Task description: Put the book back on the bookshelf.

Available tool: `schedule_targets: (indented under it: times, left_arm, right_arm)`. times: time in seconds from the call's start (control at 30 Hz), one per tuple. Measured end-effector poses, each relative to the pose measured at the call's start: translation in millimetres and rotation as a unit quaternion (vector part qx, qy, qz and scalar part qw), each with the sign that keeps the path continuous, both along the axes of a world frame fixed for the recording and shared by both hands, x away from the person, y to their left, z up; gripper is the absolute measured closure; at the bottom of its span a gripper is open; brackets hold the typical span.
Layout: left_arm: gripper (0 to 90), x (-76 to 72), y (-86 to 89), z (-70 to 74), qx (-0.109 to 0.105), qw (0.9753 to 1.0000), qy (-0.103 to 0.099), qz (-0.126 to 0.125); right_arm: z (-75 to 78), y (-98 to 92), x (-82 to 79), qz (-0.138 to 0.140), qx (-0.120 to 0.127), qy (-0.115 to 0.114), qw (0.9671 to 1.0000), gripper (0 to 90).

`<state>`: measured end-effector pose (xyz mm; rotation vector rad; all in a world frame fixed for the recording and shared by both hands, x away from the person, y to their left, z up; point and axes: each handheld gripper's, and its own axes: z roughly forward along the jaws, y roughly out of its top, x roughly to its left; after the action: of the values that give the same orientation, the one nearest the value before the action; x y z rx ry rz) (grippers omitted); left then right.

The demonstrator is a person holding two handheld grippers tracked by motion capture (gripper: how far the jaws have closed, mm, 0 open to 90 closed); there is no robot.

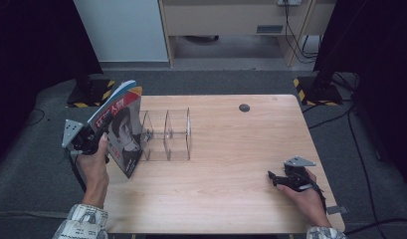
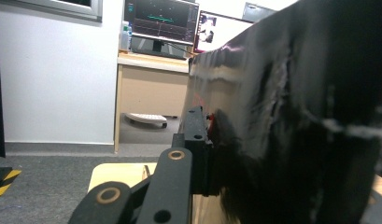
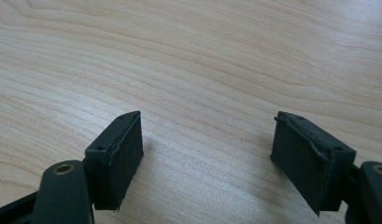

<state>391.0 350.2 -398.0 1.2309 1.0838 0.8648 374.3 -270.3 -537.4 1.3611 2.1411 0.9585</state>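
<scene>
A magazine (image 1: 122,128) with a dark portrait cover and red lettering is held upright and tilted over the table's left edge. My left gripper (image 1: 94,141) is shut on its spine side. In the left gripper view the glossy dark cover (image 2: 296,116) looms at the right, pressed against the jaw. A clear acrylic rack (image 1: 166,134) with several upright dividers stands just right of the magazine. My right gripper (image 1: 272,177) rests low near the table's front right, open, with bare wood between its pads (image 3: 118,158).
The wooden table (image 1: 231,164) has a dark round grommet (image 1: 244,107) near its back edge. Beyond the table are a white cabinet (image 1: 124,30), a desk with cables (image 1: 290,30), and black stands with striped bases (image 1: 318,92). A monitor (image 2: 160,23) sits on a far desk.
</scene>
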Motion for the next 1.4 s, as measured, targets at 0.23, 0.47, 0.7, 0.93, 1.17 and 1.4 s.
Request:
schedule_targets:
  times: [0.23,0.47,0.7,0.93,1.17,1.4]
  left_arm:
    - [81.1,0.1,2.0,-4.2,-0.003,1.0,0.002,0.003]
    - [79.4,-0.4,1.5,-5.9,-0.005,1.0,0.002,0.006]
    - [77.5,-0.6,1.6,-6.3,-0.009,0.9999,0.005,0.012]
    - [73.5,0.4,1.8,-5.8,-0.009,0.9998,0.012,0.012]
    - [66.2,0.9,2.1,-5.2,-0.008,0.9998,0.016,0.006]
    - [55.2,1.5,3.4,-4.1,0.001,0.9997,0.02,0.01]
  right_arm:
    - [0.0,0.1,0.0,0.0,0.0,0.0,1.0,24.8]
    - [0.0,0.0,0.0,0.001,0.0,0.001,1.0,24.7]
    - [0.0,0.1,0.0,0.001,0.0,0.001,1.0,24.6]
    - [0.0,0.1,0.0,0.001,0.0,0.001,1.0,24.5]
    - [0.0,0.1,0.0,0.001,0.0,0.001,1.0,24.4]
    - [-0.2,0.0,0.2,0.002,-0.001,0.0,1.0,24.3]
